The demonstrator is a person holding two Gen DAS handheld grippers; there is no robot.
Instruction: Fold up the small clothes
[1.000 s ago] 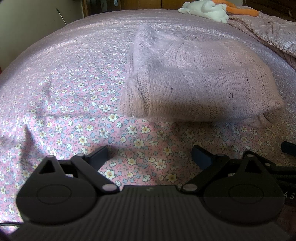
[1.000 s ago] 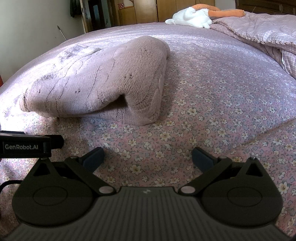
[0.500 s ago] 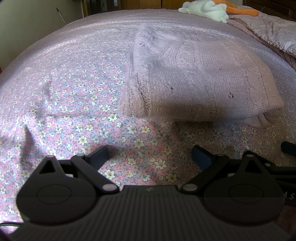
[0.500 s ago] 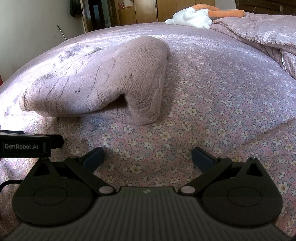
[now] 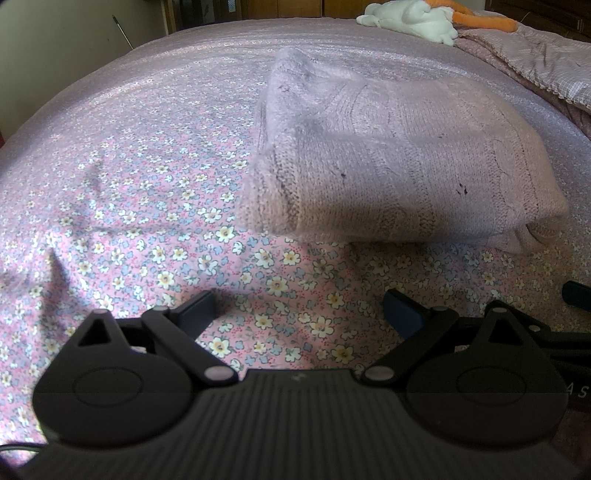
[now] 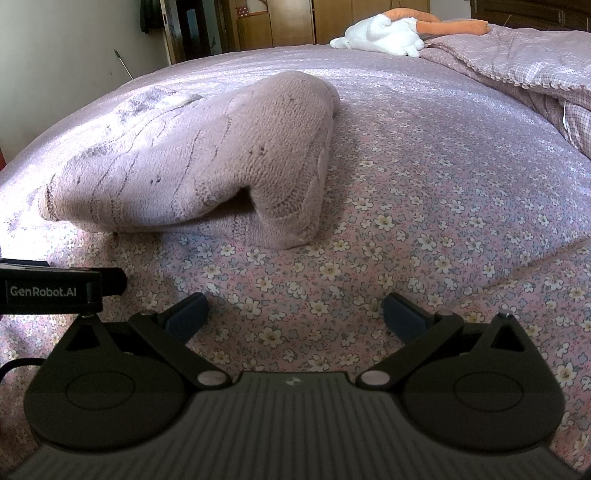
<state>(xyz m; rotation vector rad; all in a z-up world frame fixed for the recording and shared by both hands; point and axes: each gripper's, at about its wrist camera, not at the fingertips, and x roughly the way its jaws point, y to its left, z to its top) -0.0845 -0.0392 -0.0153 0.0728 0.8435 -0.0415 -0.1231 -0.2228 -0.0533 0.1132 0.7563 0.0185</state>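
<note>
A folded pale pink knitted sweater [image 5: 399,162] lies on the flowered bedsheet [image 5: 147,229], ahead and to the right in the left wrist view. From the right wrist, the same sweater [image 6: 192,162] sits ahead to the left, its near corner doubled over. My left gripper [image 5: 299,312] hovers open over bare sheet, a short way in front of the sweater's near edge. Beside it my right gripper [image 6: 295,312] is open too, with nothing between its fingers. Part of the left gripper's body [image 6: 55,290] shows at the left edge of the right wrist view.
A white and orange plush toy [image 6: 384,29] lies at the far end of the bed. A checked pink quilt [image 6: 524,62] is bunched along the right side. Wooden furniture [image 6: 277,22] and a pale wall [image 6: 74,44] stand beyond the bed.
</note>
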